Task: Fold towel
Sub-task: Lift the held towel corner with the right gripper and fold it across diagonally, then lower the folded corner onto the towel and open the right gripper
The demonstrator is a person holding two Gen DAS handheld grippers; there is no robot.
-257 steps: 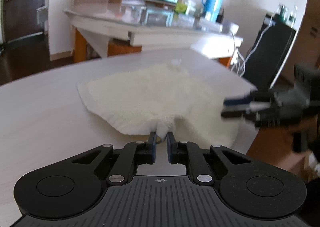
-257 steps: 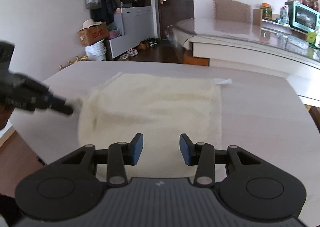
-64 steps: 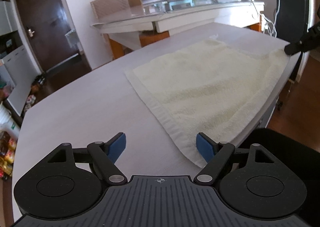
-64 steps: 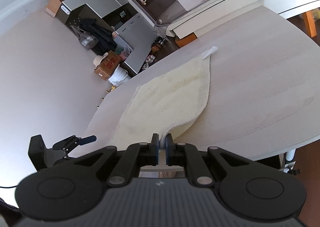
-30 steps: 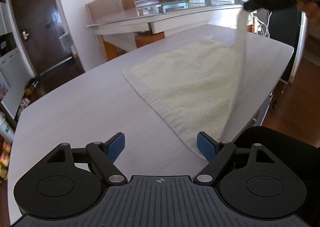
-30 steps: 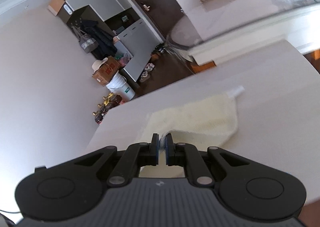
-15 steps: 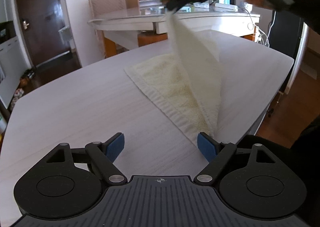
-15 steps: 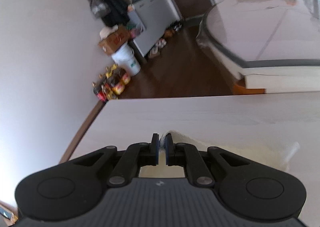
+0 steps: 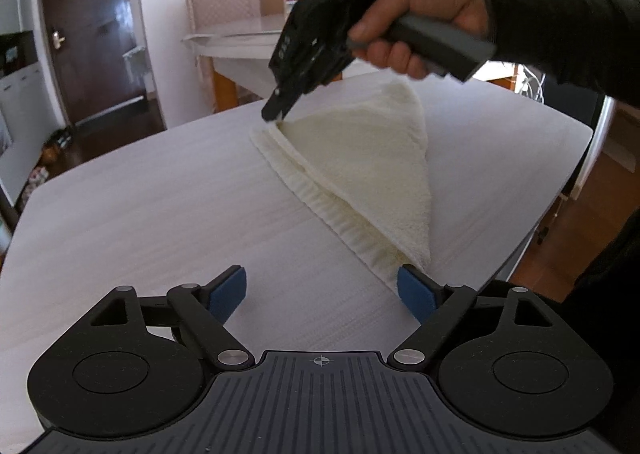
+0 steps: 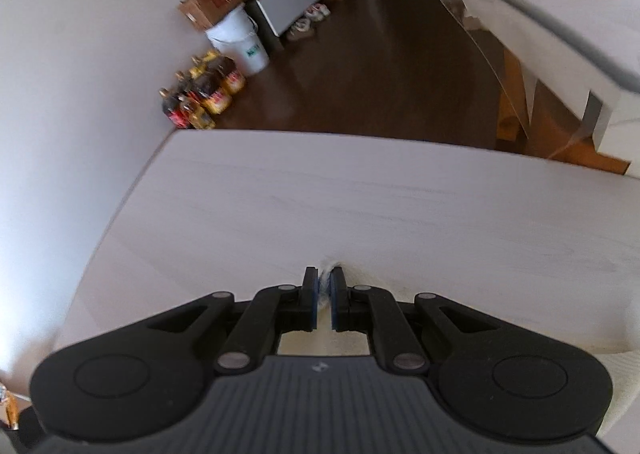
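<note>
Right hand-held gripper (image 9: 274, 116) clenched on towel (image 9: 360, 158) corner, left hand-held gripper (image 9: 320, 290) opening, empty beside it.

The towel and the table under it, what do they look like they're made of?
Towel: looks like cream terry cotton, matte, with a fuzzy looped pile and a flat ribbed hem band along one edge. Table: pale, whitewashed wood-grain top, smooth with a slight sheen; faint streaks show, but whether solid wood or laminate can't be told.

The towel (image 9: 360, 158) is fluffy cream terry cloth with a ribbed woven hem, lying on a table (image 9: 160, 206) with a pale, matt wood-grain top. Both grippers look like matt black plastic, and the left gripper (image 9: 322, 290) has blue rubbery-looking pads and shiny metal pivot pins.
</note>
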